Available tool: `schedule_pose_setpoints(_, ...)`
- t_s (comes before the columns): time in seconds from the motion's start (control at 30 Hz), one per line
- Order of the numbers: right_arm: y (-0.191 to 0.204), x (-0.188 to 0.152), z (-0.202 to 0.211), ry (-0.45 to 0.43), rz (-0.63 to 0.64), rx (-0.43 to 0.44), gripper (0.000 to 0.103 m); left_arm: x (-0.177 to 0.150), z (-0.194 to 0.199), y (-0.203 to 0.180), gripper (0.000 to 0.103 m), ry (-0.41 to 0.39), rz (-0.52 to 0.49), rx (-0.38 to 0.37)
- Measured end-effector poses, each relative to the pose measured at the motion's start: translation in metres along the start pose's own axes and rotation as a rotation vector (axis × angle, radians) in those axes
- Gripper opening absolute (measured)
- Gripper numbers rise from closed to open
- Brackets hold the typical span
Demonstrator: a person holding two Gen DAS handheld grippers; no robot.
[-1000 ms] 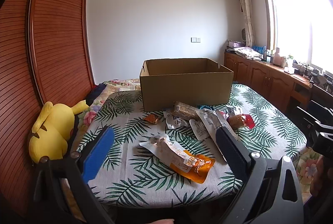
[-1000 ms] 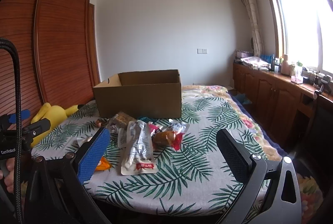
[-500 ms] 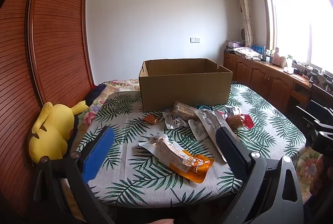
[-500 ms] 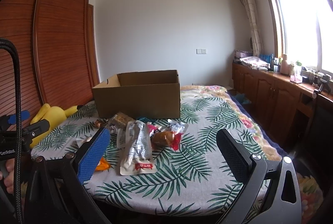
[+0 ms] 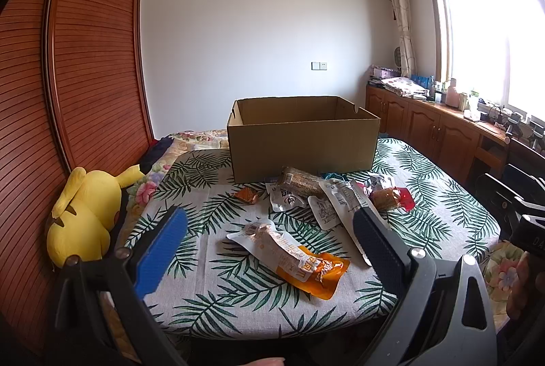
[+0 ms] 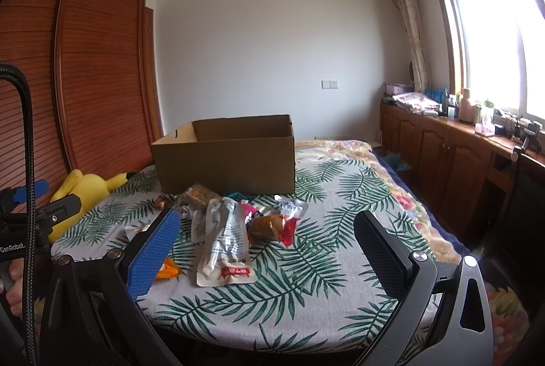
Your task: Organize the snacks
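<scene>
Nothing has moved since the earlier frames. Both grippers hang spread and empty — left gripper point(image 5: 269, 247) nearer the orange pack point(image 5: 289, 255), dead ahead on the cloth point(image 5: 442, 206), its long axis slanting near-right; box point(image 5: 303, 141) behind.

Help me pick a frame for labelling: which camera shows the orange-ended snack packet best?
The left wrist view: the orange-ended snack packet lies whole and unobstructed between the open left gripper fingers. In the right wrist view only its orange end peeks past the right gripper's blue finger.
</scene>
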State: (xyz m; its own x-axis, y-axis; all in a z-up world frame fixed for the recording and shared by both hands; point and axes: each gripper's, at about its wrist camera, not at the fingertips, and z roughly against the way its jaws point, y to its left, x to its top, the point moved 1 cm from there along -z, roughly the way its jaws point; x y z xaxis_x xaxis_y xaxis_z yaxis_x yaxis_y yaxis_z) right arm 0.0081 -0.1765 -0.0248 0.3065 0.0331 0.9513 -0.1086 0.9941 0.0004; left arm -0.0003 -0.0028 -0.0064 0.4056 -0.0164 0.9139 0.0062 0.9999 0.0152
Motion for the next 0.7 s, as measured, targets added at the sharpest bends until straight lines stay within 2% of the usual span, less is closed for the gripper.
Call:
schedule_pose_setpoints(0.57, -0.0010, 0.0025, 0.0012, -0.005, 0.000, 0.002, 0.103, 0.0039, 0.0001, -0.0016, 0.099, 0.000, -0.004, -0.006)
schedule_pose_setpoints(0.7, 0.0008, -0.0005, -0.0031, 0.005, 0.004, 0.005, 0.103, 0.0006, -0.0057, -0.0007, 0.099, 0.023, -0.001, -0.005)
